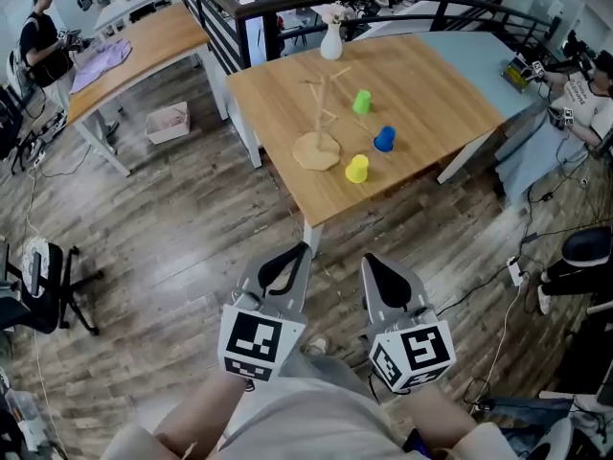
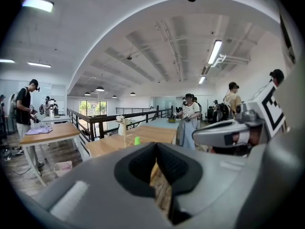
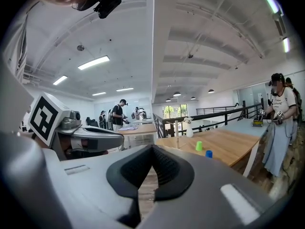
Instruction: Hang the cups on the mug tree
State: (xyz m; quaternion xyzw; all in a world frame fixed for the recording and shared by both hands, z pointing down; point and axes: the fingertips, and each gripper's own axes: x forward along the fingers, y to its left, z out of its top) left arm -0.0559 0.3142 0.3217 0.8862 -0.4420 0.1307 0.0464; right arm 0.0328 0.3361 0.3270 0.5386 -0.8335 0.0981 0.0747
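- Three small plastic cups, the yellow cup [image 1: 356,169], the blue cup [image 1: 384,139] and the green cup [image 1: 361,102], stand on the light wooden table [image 1: 431,94], well ahead of both grippers and just right of the upright wooden mug tree [image 1: 321,123].
- The right gripper [image 1: 388,284] looks slightly nearer them than the left gripper [image 1: 284,268]; both have their jaws closed on nothing.
- Dark plank floor [image 1: 182,218] lies between the grippers and the table.

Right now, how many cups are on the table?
3. The green cup stands right of the mug tree, the blue cup nearer the front edge, the yellow cup beside the tree's base. None looks hidden.
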